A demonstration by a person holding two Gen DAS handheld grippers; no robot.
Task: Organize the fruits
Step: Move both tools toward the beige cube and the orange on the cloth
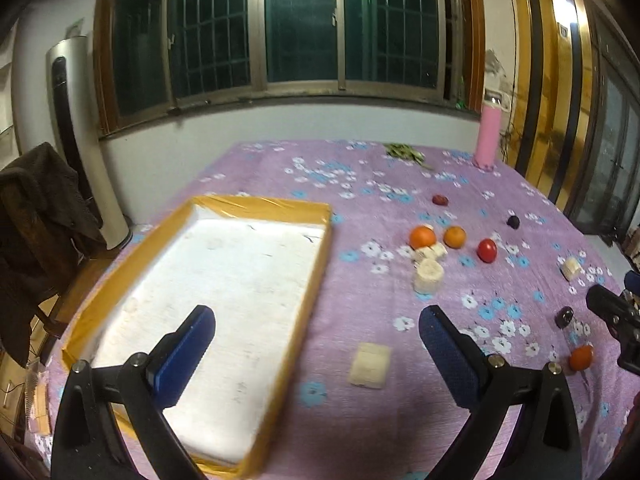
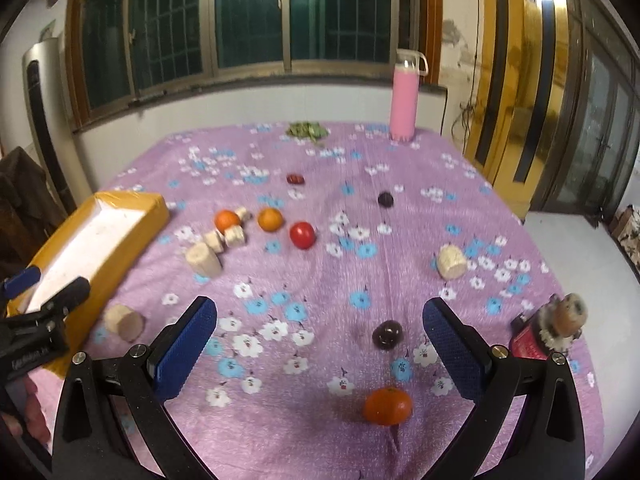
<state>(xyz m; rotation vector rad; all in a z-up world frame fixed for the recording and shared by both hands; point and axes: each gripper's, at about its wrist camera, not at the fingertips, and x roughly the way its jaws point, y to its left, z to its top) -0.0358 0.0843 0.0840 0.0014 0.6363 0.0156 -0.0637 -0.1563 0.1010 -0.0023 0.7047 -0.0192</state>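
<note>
Both tongs gape empty — left gripper [image 1: 316,328] over the yellow-rimmed tray [image 1: 320,248], right gripper [image 2: 320,320] above a glossy tangerine [image 2: 387,406] on flowered purple cloth [image 2: 320,272].

Matt floral cloth [image 2: 320,160] covers the table; the tray [image 1: 280,205] wears glossy yellow tape; the tomato [image 2: 302,235] shines smooth.

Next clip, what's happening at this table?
A person holds a gripper in each hand over a table with a purple flowered cloth. Both the left gripper and the right gripper are open and hold nothing. The yellow-edged tray on the left has no fruit in it. The fruit lies scattered on the cloth: oranges, a tomato, dark plums and banana pieces. Sorting looks barely begun.
</note>
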